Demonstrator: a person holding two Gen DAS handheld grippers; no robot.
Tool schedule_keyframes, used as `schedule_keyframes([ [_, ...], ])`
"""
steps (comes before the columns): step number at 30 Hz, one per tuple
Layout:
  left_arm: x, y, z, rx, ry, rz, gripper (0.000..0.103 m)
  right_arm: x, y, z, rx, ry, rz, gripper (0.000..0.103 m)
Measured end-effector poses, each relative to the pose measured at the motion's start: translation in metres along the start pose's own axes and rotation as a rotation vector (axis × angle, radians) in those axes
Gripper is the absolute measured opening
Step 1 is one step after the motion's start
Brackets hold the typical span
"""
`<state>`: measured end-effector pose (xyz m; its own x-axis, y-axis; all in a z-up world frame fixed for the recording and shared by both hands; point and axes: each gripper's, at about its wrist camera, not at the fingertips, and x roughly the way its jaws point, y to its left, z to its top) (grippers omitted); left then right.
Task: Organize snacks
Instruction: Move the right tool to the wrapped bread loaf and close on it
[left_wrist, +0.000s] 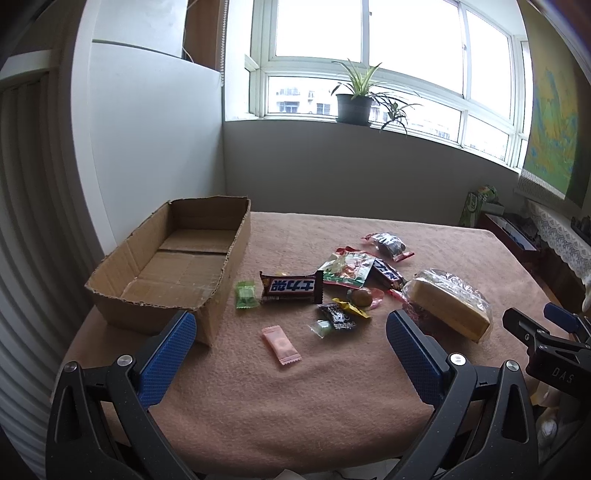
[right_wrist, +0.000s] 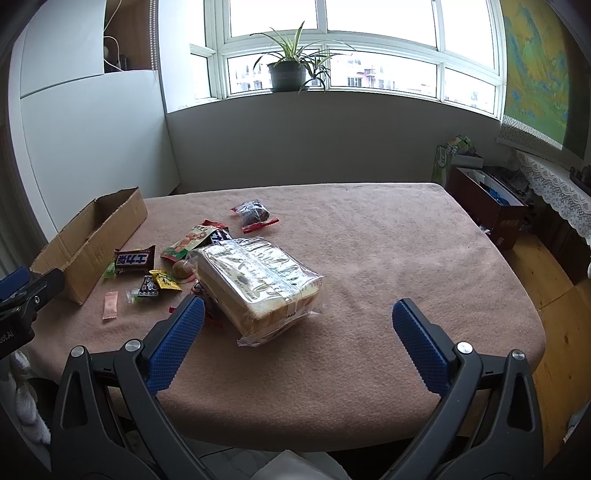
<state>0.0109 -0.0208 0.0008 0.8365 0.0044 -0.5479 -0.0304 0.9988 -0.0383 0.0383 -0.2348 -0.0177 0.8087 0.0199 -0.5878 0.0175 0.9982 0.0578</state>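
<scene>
Snacks lie scattered on the cloth right of the empty cardboard box (left_wrist: 173, 266). Left gripper (left_wrist: 291, 332) and right gripper (right_wrist: 298, 314) both spread wide, holding nothing, above the near table edge. Recommended: take the wrapped cake (right_wrist: 258, 284) by its long sides, squeezing lightly; small pink sachet (left_wrist: 281, 345) needs a flat, low pinch.

Blue-padded tongs (left_wrist: 291, 334), pink tablecloth (left_wrist: 332, 387), brown box (left_wrist: 177, 258), pink candy (left_wrist: 281, 345).
</scene>
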Motion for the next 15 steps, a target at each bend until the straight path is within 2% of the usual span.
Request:
schedule_keyframes([
  [7, 0.007, -0.013, 0.003, 0.004, 0.031, -0.038, 0.103, 0.013, -0.03, 0.014, 0.031, 0.034, 0.09, 0.103],
  [15, 0.021, -0.029, 0.002, -0.034, 0.11, -0.154, 0.103, 0.044, -0.061, 0.029, 0.065, 0.134, 0.299, 0.103],
])
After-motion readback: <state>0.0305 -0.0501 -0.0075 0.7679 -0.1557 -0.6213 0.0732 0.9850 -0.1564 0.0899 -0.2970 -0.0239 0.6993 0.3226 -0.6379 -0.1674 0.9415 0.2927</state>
